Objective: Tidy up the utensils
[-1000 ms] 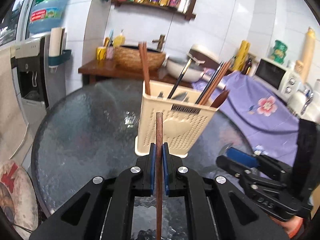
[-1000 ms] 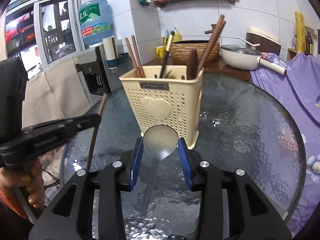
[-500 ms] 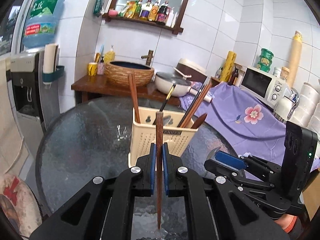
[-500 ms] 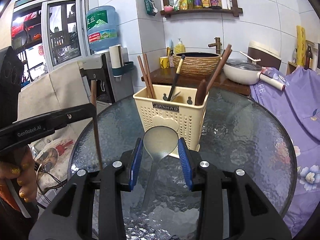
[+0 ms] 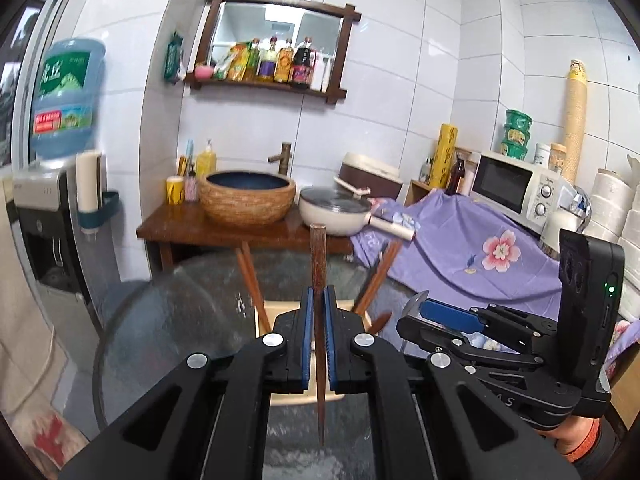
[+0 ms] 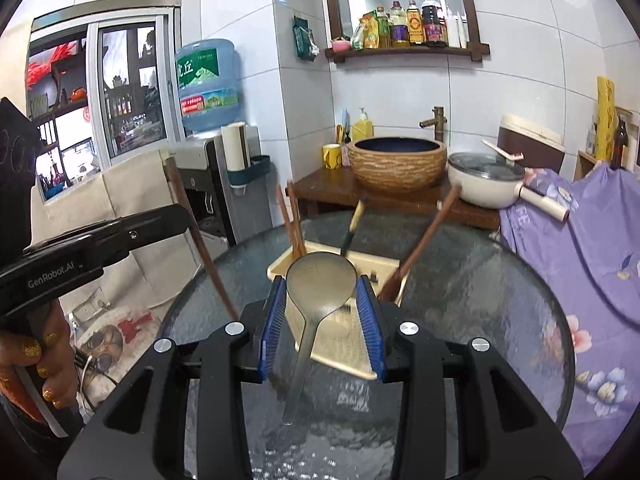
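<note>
My left gripper is shut on a brown wooden chopstick, held upright with its thin end down. My right gripper is shut on a metal spoon, bowl up and handle hanging down. A cream perforated utensil holder stands on the round glass table, just below and beyond both grippers. It holds several chopsticks and a dark-handled utensil. In the left wrist view the holder is mostly hidden behind my fingers. The right gripper shows there too.
A water dispenser stands left of the table. A wooden stand behind carries a woven basin and a white pan. A purple flowered cloth and a microwave lie to the right.
Both grippers have risen well above the table with their utensils and now look down onto the top of the holder, which has dropped lower in both views.
</note>
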